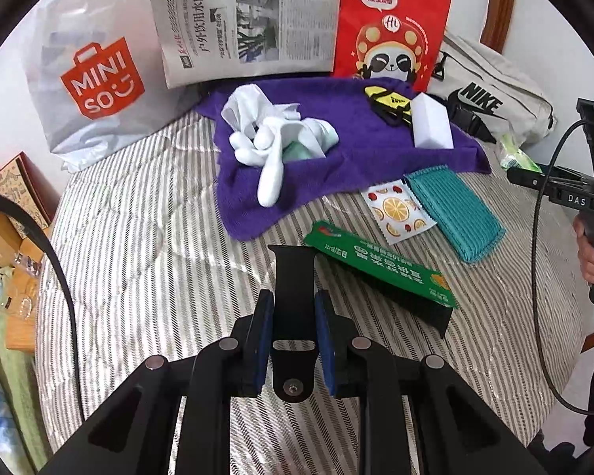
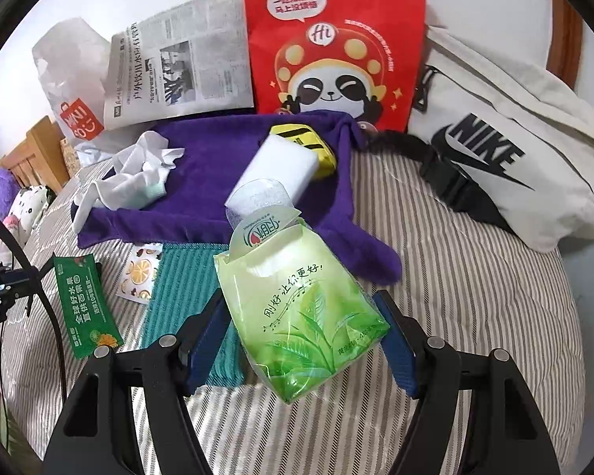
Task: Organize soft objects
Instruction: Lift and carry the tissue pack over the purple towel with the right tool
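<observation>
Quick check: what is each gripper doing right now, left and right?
Left gripper: shut on a black strap.
Right gripper: closed on a green tissue pack.

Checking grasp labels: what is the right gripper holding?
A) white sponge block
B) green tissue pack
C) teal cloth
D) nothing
B: in the right wrist view the right gripper has its blue pads pressed on both sides of the green tissue pack, lifted above the teal cloth; the white sponge block lies on the purple towel.
</observation>
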Demonstrator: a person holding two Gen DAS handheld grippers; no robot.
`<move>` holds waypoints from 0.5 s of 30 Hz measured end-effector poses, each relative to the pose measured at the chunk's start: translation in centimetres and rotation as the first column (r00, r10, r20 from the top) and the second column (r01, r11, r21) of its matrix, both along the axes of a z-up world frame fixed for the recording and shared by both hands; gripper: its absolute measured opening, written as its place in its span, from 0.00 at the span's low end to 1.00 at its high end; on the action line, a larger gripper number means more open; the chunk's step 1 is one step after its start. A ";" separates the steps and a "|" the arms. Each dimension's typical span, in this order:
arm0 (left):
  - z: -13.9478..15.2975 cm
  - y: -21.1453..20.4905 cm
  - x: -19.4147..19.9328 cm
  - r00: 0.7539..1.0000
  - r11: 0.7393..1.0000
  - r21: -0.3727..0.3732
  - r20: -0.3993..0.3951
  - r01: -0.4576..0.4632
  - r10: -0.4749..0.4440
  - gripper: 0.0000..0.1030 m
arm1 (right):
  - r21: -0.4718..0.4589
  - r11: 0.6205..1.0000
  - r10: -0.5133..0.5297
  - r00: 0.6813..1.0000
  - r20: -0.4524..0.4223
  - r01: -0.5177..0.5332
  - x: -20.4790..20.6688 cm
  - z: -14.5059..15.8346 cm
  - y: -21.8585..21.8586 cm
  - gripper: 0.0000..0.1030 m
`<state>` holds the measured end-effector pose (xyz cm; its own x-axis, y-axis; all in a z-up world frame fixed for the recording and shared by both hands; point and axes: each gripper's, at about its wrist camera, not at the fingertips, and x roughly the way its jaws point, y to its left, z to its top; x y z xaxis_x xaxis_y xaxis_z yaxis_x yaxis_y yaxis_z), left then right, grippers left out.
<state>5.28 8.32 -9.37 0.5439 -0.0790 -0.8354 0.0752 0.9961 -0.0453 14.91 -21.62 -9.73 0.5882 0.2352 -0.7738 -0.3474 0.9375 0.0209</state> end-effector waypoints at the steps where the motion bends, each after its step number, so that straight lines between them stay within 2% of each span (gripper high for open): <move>1: 0.2 0.1 0.0 1.000 1.000 -0.001 0.001 0.001 -0.001 0.20 | -0.002 1.000 0.003 1.000 0.002 -0.003 0.1 0.1 0.2 0.70; 15: 2.1 1.6 -0.9 0.999 0.999 0.029 0.032 -0.038 0.037 0.20 | 0.001 0.999 0.045 0.999 0.001 -0.045 1.1 0.7 2.6 0.70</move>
